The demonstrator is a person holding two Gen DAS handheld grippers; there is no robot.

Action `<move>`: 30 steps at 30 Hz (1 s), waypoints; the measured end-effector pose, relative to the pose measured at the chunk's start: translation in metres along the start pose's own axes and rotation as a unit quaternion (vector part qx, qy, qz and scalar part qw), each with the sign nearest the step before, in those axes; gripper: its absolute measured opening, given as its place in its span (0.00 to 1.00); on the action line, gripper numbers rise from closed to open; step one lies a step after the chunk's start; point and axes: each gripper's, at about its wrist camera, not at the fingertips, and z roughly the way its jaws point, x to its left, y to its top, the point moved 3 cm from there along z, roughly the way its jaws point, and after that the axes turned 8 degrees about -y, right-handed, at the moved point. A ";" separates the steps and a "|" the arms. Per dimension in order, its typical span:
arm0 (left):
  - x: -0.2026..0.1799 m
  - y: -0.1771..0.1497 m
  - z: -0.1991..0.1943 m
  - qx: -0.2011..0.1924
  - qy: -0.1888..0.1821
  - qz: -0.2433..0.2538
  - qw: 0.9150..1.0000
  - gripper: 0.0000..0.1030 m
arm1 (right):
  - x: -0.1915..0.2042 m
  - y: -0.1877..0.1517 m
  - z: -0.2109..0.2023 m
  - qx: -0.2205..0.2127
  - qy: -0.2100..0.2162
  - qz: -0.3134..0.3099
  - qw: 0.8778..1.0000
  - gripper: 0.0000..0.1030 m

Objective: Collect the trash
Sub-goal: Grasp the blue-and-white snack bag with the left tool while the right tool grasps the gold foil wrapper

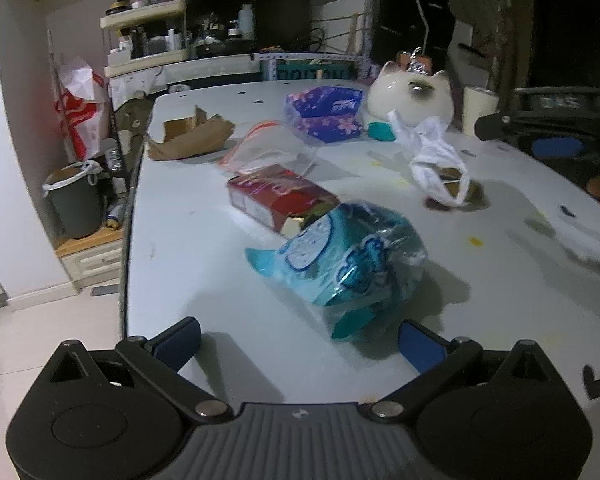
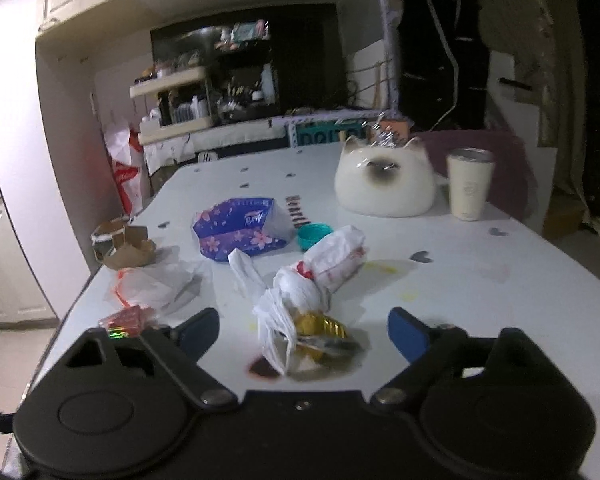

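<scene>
Trash lies scattered on a white table [image 1: 204, 264]. My left gripper [image 1: 300, 340] is open, just short of a crumpled blue plastic wrapper [image 1: 340, 260]. Behind it lie a red carton [image 1: 276, 196], a clear bag [image 1: 260, 152], torn brown cardboard [image 1: 192, 136] and a purple tissue pack [image 1: 324, 112]. My right gripper [image 2: 302, 334] is open, its fingers either side of a white plastic bag [image 2: 308, 280] with a gold wrapper [image 2: 320, 326]. The same bag shows in the left wrist view [image 1: 436, 160]. The purple pack [image 2: 240, 232] and the cardboard [image 2: 120, 244] lie further back.
A white cat-shaped jar [image 2: 384, 180], a cream cup [image 2: 470, 184] and a teal lid [image 2: 314, 234] stand at the back of the table. A grey bin with a bag liner [image 1: 76, 200] stands on the floor left of the table. Shelves fill the back wall.
</scene>
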 end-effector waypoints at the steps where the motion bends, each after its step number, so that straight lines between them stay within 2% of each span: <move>1: 0.001 0.000 -0.001 -0.001 0.000 -0.003 1.000 1.00 | -0.004 0.001 0.006 0.004 -0.004 0.009 1.000 0.79; 2: 0.002 -0.001 -0.002 -0.001 -0.001 -0.003 1.000 1.00 | -0.012 0.003 0.015 0.010 -0.006 0.027 1.000 0.76; 5: 0.003 -0.002 -0.005 -0.003 -0.003 -0.004 1.000 1.00 | -0.035 0.006 0.038 0.029 -0.005 0.087 0.996 0.59; 6: 0.004 -0.001 -0.006 -0.005 -0.005 -0.006 1.000 1.00 | -0.041 0.006 0.048 0.037 -0.011 0.097 0.994 0.51; 7: 0.005 -0.001 -0.006 -0.007 -0.008 -0.010 1.000 0.99 | -0.044 0.006 0.056 0.043 -0.017 0.100 0.994 0.47; 10: 0.008 -0.001 -0.009 -0.018 -0.025 -0.022 0.999 0.95 | -0.046 0.001 0.080 0.055 -0.019 0.090 0.994 0.44; 13: 0.010 0.002 -0.012 -0.034 -0.056 -0.042 0.997 0.84 | -0.043 -0.006 0.096 0.070 0.003 0.081 0.994 0.44; 15: 0.009 0.006 -0.013 -0.045 -0.062 -0.040 0.996 0.81 | -0.035 -0.012 0.096 0.073 0.016 0.055 0.996 0.44; 22: 0.002 0.017 -0.007 -0.053 -0.058 -0.021 0.997 0.66 | -0.009 -0.036 0.062 0.059 0.062 -0.056 0.995 0.44; 25: 0.004 0.018 -0.005 -0.057 -0.056 -0.033 0.996 0.62 | -0.005 -0.047 0.044 0.057 0.085 -0.076 0.992 0.45; 30: 0.006 0.018 0.000 -0.058 -0.057 -0.047 0.996 0.46 | 0.004 -0.058 0.019 0.060 0.125 -0.097 0.986 0.47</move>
